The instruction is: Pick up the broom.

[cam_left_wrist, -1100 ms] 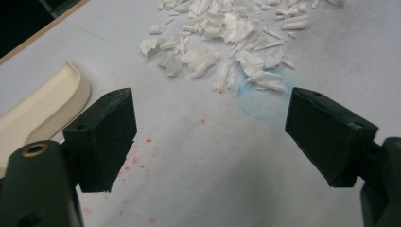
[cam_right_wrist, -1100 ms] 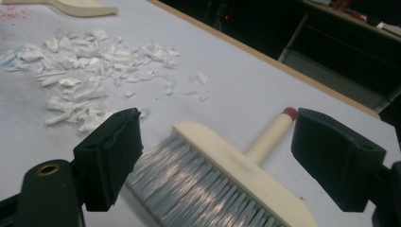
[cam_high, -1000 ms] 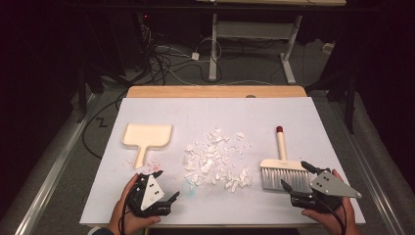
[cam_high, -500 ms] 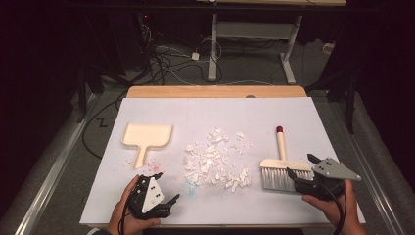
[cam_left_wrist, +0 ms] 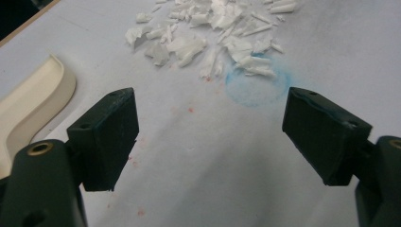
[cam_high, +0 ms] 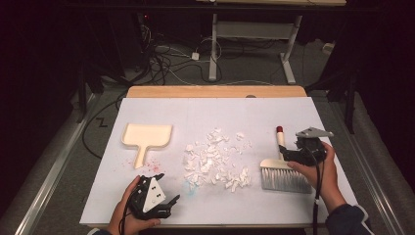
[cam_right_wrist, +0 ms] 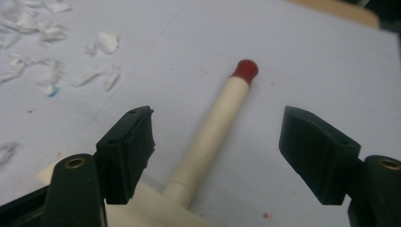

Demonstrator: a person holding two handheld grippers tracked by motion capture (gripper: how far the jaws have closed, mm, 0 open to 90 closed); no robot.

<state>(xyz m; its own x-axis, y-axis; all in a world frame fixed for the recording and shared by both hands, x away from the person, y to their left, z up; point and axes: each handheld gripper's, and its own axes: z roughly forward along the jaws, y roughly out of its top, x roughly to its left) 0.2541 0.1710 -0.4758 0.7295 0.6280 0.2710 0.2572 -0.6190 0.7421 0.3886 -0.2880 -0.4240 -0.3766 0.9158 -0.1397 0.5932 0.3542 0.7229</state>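
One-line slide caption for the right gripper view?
Open right gripper straddling the cream, red-tipped brush handle lying on the white table, paper scraps beyond.

On the table point(cam_high: 303, 110), scraps point(cam_high: 215, 159) lie between dustpan point(cam_high: 146, 137) and brush point(cam_high: 284, 169).

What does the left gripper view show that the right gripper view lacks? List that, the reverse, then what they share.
Left gripper view: the cream dustpan and a blue ring mark, ahead of the open left gripper. Right gripper view: the red-tipped brush handle, between the jaws of the open right gripper. Both: white scraps on the white sheet.
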